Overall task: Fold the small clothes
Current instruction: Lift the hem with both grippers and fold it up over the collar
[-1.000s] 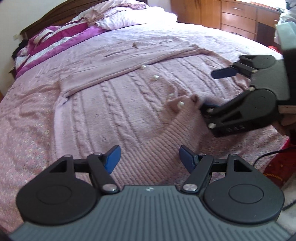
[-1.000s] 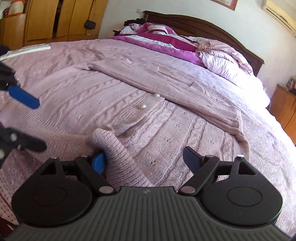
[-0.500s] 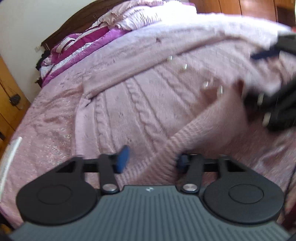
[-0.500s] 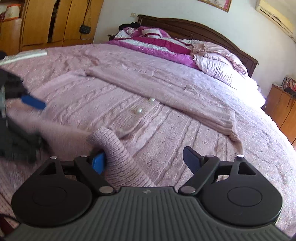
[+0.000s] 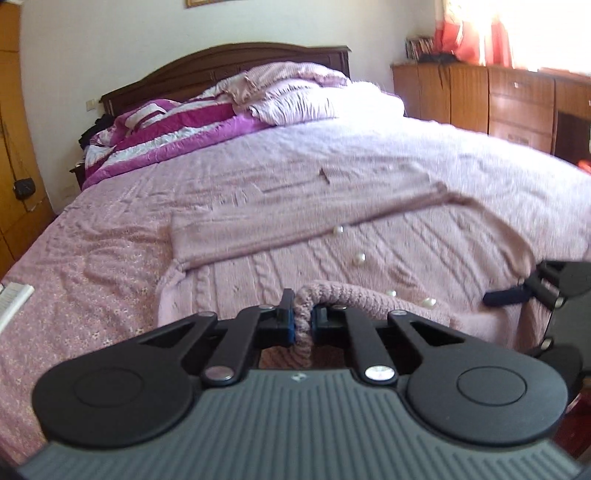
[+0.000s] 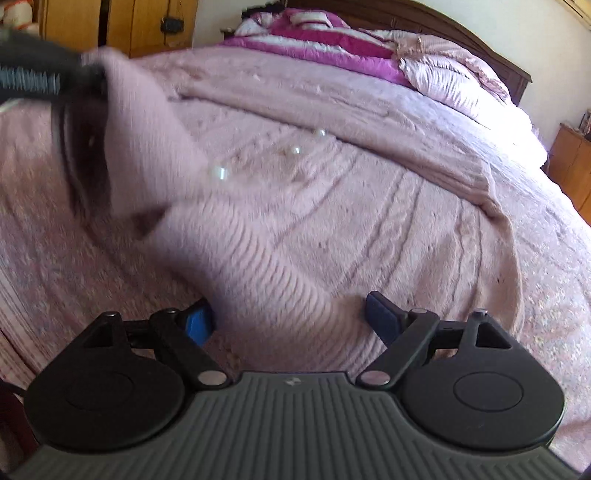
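Note:
A pale pink cable-knit cardigan with pearl buttons lies on the bed, one sleeve folded across it. My left gripper is shut on the cardigan's ribbed hem and lifts that edge. My right gripper is open, its jaws wide on either side of the ribbed hem, which passes between them. The right gripper also shows at the right edge of the left wrist view. The left gripper shows blurred at the upper left of the right wrist view, holding up the hem.
The bed has a pink floral cover; magenta and pink quilts are piled at the dark headboard. Wooden drawers stand to the right, wardrobes to the left. A white object lies at the bed's left edge.
My left gripper has shut on the ribbed hem and raised it. The right gripper stays open and has shifted along the hem; the cloth between the grippers has lifted.

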`<state>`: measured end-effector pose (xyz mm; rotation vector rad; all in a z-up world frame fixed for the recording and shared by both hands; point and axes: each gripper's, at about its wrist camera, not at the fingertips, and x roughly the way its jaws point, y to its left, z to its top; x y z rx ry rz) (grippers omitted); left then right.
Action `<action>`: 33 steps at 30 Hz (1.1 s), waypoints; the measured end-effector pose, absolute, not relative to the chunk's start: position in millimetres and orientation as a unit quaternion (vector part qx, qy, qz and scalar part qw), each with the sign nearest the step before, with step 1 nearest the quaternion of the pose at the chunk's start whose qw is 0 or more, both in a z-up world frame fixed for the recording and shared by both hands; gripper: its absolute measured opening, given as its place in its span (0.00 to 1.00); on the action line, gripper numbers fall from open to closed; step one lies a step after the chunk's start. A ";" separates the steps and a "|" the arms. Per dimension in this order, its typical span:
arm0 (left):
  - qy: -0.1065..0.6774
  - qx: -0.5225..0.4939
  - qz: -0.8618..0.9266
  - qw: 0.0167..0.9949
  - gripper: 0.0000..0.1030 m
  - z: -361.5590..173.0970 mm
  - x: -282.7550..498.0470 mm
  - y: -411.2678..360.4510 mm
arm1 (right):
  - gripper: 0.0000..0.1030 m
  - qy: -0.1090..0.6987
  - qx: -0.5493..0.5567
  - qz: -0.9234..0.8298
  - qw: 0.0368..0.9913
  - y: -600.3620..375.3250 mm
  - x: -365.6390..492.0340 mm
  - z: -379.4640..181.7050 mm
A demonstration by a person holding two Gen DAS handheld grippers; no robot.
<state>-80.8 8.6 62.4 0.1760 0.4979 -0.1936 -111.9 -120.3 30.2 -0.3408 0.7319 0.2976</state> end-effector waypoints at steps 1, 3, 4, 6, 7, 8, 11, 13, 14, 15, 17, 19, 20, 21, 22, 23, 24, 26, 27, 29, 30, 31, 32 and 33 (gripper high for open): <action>0.241 0.084 -0.093 0.963 0.10 65.7 -83.1 9.9 | 0.85 0.352 -0.168 0.135 0.911 -121.3 -112.2 30.8; 0.227 0.084 -0.085 0.967 0.10 71.6 -86.3 10.8 | 0.84 0.347 -0.166 0.112 0.916 -126.6 -112.5 32.7; 0.221 0.082 -0.083 0.968 0.10 74.3 -87.5 11.8 | 0.84 0.346 -0.163 0.099 0.919 -130.6 -112.6 34.1; 0.216 0.070 -0.083 0.970 0.10 77.9 -87.2 14.5 | 0.75 0.341 -0.154 0.069 0.925 -140.8 -112.7 36.7; 0.217 0.064 -0.084 0.970 0.10 78.4 -86.1 16.0 | 0.69 0.339 -0.148 0.059 0.927 -146.0 -113.3 38.7; 0.220 0.059 -0.086 0.970 0.10 78.1 -84.6 16.3 | 0.55 0.338 -0.140 0.052 0.929 -150.9 -113.5 40.6; 0.223 0.056 -0.090 0.969 0.10 75.3 -84.2 17.1 | 0.32 0.325 -0.107 0.039 0.939 -164.6 -116.0 48.1; 0.220 0.057 -0.090 0.970 0.10 74.5 -85.0 17.3 | 0.22 0.310 -0.100 0.034 0.945 -169.4 -119.0 52.1; 0.219 0.056 -0.089 0.970 0.10 74.2 -84.9 17.6 | 0.18 0.302 -0.098 0.032 0.948 -172.3 -119.3 53.9; 0.219 0.055 -0.088 0.970 0.10 74.0 -84.6 18.3 | 0.14 0.295 -0.097 0.030 0.950 -174.2 -120.8 55.8; 0.218 0.051 -0.087 0.971 0.10 73.8 -84.9 20.9 | 0.12 0.280 -0.093 0.027 0.955 -175.5 -124.1 60.4; 0.216 0.049 -0.085 0.971 0.10 73.6 -83.0 22.0 | 0.11 0.260 -0.089 0.025 0.961 -177.5 -127.5 65.4; 0.217 0.048 -0.084 0.971 0.09 73.6 -81.0 21.5 | 0.11 0.251 -0.088 0.022 0.964 -178.1 -129.2 68.1; 0.219 0.045 -0.083 0.971 0.09 74.1 -79.0 21.1 | 0.11 0.244 -0.086 0.022 0.966 -179.1 -130.3 70.7; 0.218 0.044 -0.082 0.971 0.09 74.9 -77.5 20.2 | 0.11 0.240 -0.084 0.024 0.967 -180.3 -131.1 73.2; 0.216 0.046 -0.081 0.972 0.09 76.6 -76.4 18.5 | 0.11 0.236 -0.082 0.025 0.968 -181.5 -131.0 75.6; 0.213 0.051 -0.080 0.973 0.09 78.5 -75.0 16.6 | 0.11 0.233 -0.081 0.027 0.969 -182.9 -131.2 78.5; 0.207 0.059 -0.077 0.974 0.09 83.3 -74.1 12.9 | 0.11 0.229 -0.073 0.032 0.970 -186.8 -129.4 83.3; 0.203 0.063 -0.076 0.974 0.09 85.8 -73.8 11.0 | 0.11 0.229 -0.065 0.037 0.971 -188.1 -127.5 86.0; 0.197 0.068 -0.075 0.975 0.09 90.2 -73.3 8.4 | 0.11 0.233 -0.037 0.050 0.970 -195.1 -124.7 92.0; 0.194 0.070 -0.075 0.976 0.09 91.9 -72.8 7.4 | 0.11 0.235 -0.024 0.054 0.970 -197.7 -123.5 95.2; 0.192 0.071 -0.075 0.976 0.09 93.4 -72.1 6.4 | 0.11 0.234 -0.017 0.053 0.971 -200.1 -122.9 97.8; 0.191 0.073 -0.076 0.976 0.09 94.9 -71.3 5.6 | 0.11 0.231 -0.014 0.050 0.971 -201.7 -122.1 99.7; 0.189 0.075 -0.075 0.976 0.09 96.4 -69.9 4.4 | 0.11 0.230 -0.013 0.049 0.972 -202.8 -120.6 101.7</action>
